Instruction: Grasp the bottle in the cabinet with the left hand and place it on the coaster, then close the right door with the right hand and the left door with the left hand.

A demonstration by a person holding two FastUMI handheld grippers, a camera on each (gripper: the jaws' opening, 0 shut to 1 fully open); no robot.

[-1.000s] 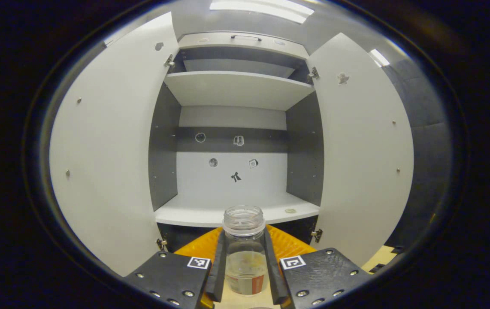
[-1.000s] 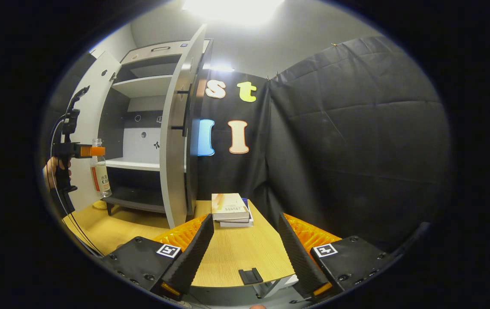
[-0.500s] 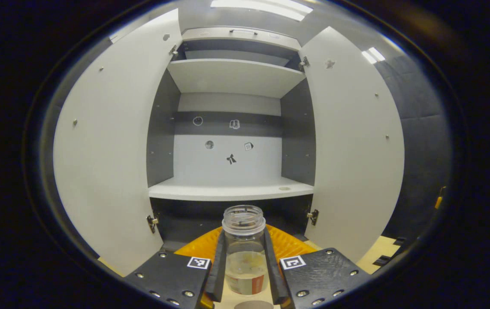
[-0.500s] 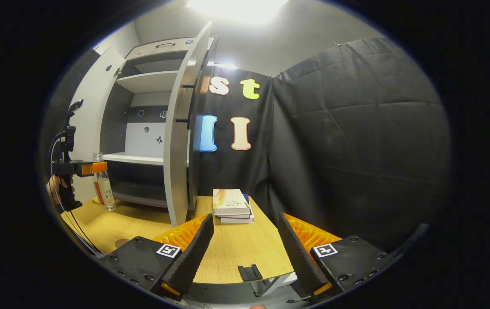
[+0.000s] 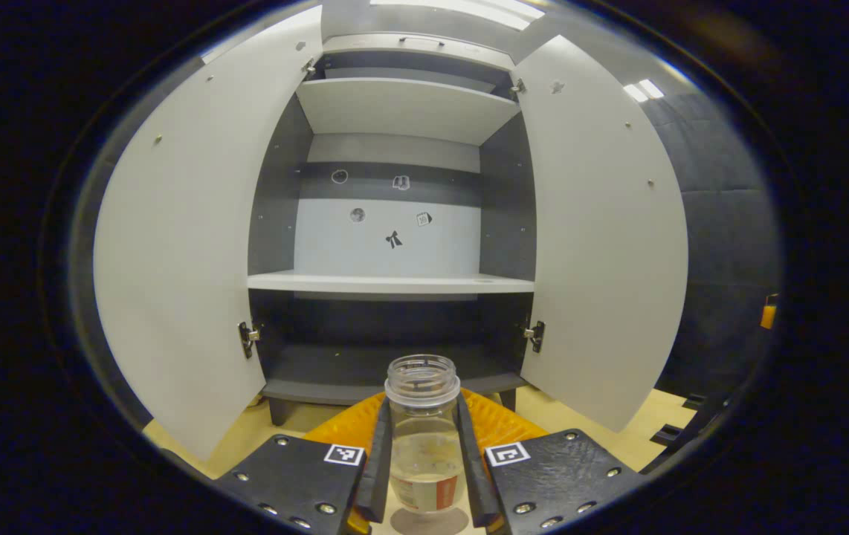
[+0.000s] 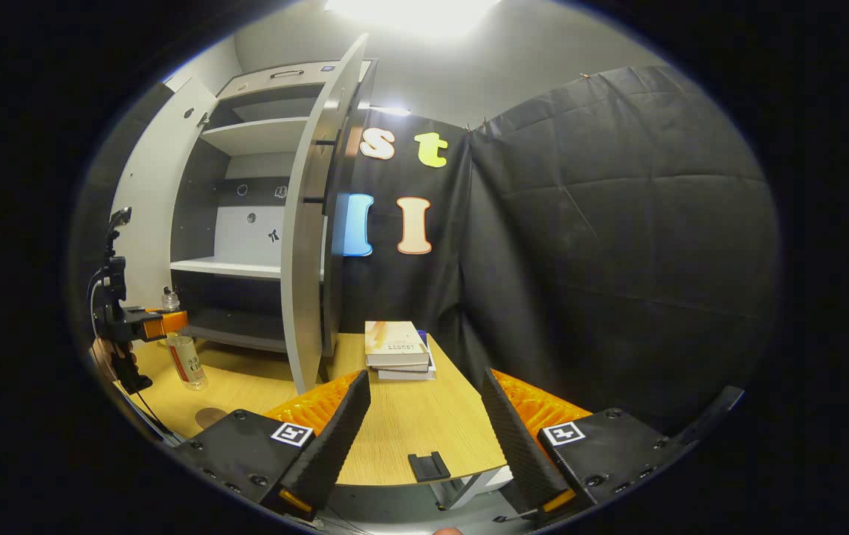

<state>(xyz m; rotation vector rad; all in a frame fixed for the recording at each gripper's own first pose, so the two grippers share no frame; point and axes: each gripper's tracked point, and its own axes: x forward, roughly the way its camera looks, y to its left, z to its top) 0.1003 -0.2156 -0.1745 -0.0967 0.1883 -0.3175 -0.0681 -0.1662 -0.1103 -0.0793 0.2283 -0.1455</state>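
The clear, round plastic bottle (image 5: 424,438), uncapped and part-filled, stands upright between the left tongs (image 5: 424,475), whose two fingers press its sides just above a dark round coaster (image 5: 429,521) on the wood-grain tabletop (image 6: 410,431). Behind it the flat grey cabinet (image 5: 395,290) has both doors wide open. The right tongs (image 6: 424,438) gape wide, holding nothing.
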